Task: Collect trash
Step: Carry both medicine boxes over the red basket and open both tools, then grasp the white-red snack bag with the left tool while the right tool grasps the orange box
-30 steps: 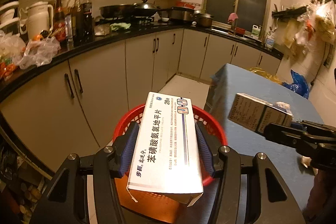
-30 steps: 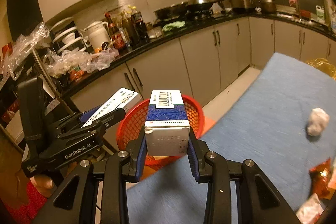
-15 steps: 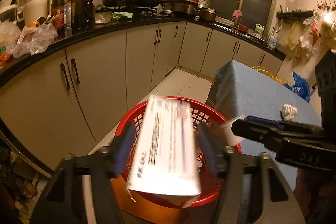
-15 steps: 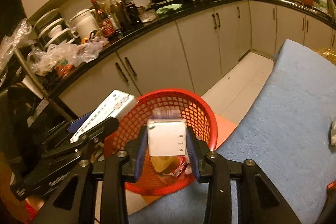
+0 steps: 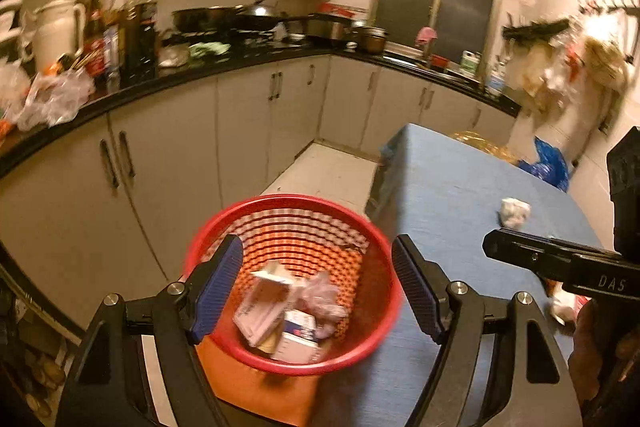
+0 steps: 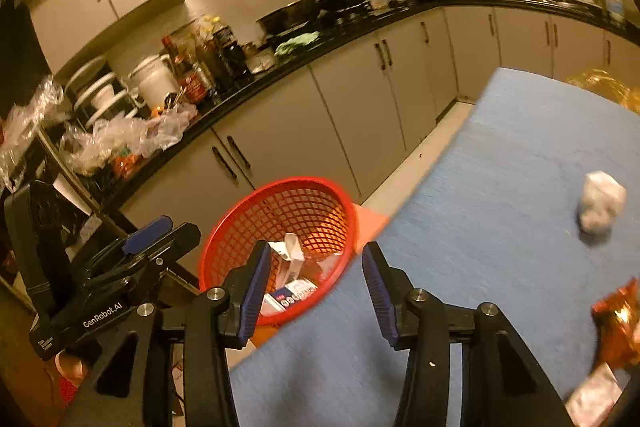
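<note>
A red mesh basket [image 5: 224,227] [image 6: 248,211] stands on an orange stool beside the blue table [image 5: 448,195] [image 6: 500,187]. Inside it lie a white medicine box [image 5: 262,303] [image 6: 292,259], a blue-and-white carton [image 5: 298,341] [image 6: 292,293] and crumpled wrappers. My left gripper [image 5: 318,283] hangs over the basket, its jaws opening with nothing between them. My right gripper [image 6: 314,283] is at the basket's near rim and the table edge, jaws opening and empty. A crumpled white paper ball [image 6: 600,203] [image 5: 514,213] lies on the table.
An orange foil wrapper [image 6: 618,323] and a pale packet [image 6: 592,399] lie at the table's right edge. Grey cabinets [image 5: 256,131] under a black counter crowded with bottles, pans and plastic bags run behind the basket. A strip of floor [image 5: 332,167] separates cabinets and table.
Both grippers have opened and let go: the white medicine box and the blue-and-white carton dropped into the red basket. The right gripper has swung toward the table.
</note>
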A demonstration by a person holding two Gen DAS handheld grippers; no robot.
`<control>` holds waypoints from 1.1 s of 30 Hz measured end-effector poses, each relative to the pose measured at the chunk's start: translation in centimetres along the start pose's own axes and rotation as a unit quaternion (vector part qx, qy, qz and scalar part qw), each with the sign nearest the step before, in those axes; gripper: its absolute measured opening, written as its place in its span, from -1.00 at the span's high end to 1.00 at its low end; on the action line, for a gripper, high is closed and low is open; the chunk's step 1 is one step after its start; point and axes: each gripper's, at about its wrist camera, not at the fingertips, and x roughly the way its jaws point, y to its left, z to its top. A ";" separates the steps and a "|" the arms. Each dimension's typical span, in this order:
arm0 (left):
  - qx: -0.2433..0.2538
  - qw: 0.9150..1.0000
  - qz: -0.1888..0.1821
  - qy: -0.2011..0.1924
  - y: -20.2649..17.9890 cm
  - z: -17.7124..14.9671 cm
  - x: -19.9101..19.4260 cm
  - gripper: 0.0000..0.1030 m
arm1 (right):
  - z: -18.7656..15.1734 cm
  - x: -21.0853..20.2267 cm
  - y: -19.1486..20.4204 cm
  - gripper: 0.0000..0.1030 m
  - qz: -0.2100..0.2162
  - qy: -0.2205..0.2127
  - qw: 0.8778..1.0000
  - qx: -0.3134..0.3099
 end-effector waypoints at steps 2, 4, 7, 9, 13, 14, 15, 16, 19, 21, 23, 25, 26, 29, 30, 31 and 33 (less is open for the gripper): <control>0.013 1.000 -0.014 0.000 -1.8 -0.2 -0.3 -0.47 | -0.5 -1.5 -0.9 -0.05 -0.004 -0.007 1.000 0.008; 0.027 0.999 -0.029 0.005 -3.8 -0.4 -0.5 -0.47 | -1.1 -3.3 -2.1 -0.07 -0.006 -0.017 1.000 0.019; 0.050 0.998 -0.048 0.013 -6.8 -0.9 -0.5 -0.47 | -2.0 -6.0 -4.2 -0.12 -0.024 -0.027 0.999 0.026; 0.062 0.996 -0.060 0.020 -8.6 -1.4 -0.4 -0.47 | -2.7 -8.4 -6.2 -0.13 -0.046 -0.040 0.998 0.035; 0.097 0.990 -0.090 0.040 -12.8 -2.4 -0.1 -0.47 | -4.0 -12.8 -10.9 -0.15 -0.099 -0.058 0.992 0.061; 0.103 0.989 -0.095 0.044 -13.5 -2.6 0.1 -0.47 | -4.5 -13.8 -12.3 -0.17 -0.107 -0.058 0.990 0.074; 0.113 0.987 -0.103 0.048 -14.6 -3.0 0.2 -0.47 | -5.1 -14.8 -13.8 -0.17 -0.111 -0.056 0.988 0.091; 0.121 0.985 -0.110 0.052 -15.4 -3.3 0.3 -0.47 | -5.5 -15.4 -14.8 -0.17 -0.111 -0.055 0.987 0.104; 0.134 0.980 -0.132 0.063 -17.5 -4.3 0.5 -0.47 | -7.6 -16.4 -18.0 -0.21 -0.100 -0.036 0.984 0.143; 0.138 0.977 -0.143 0.072 -18.6 -5.0 0.6 -0.47 | -8.6 -16.0 -19.1 -0.21 -0.098 -0.021 0.983 0.155; 0.144 0.975 -0.148 0.083 -19.6 -5.5 0.9 -0.47 | -9.2 -15.7 -19.7 -0.21 -0.097 -0.016 0.983 0.158; 0.152 0.973 -0.148 0.090 -20.3 -5.9 0.9 -0.47 | -9.6 -15.2 -20.4 -0.21 -0.090 -0.010 0.982 0.168; 0.153 0.973 -0.148 0.092 -20.4 -6.1 0.9 -0.48 | -9.8 -15.0 -20.6 -0.21 -0.082 -0.007 0.981 0.174; 0.153 0.971 -0.153 0.099 -20.3 -6.1 0.9 -0.48 | -10.4 -14.6 -19.4 -0.21 -0.048 -0.003 0.984 0.174; 0.151 0.971 -0.154 0.101 -20.1 -6.0 1.0 -0.48 | -10.6 -14.4 -18.5 -0.21 -0.037 0.002 0.985 0.167; 0.149 0.971 -0.155 0.103 -19.9 -6.0 1.0 -0.48 | -10.8 -14.3 -17.8 -0.21 -0.029 0.004 0.986 0.161; 0.143 0.972 -0.155 0.103 -19.8 -5.8 1.0 -0.48 | -11.3 -14.0 -15.9 -0.21 0.003 0.012 0.990 0.143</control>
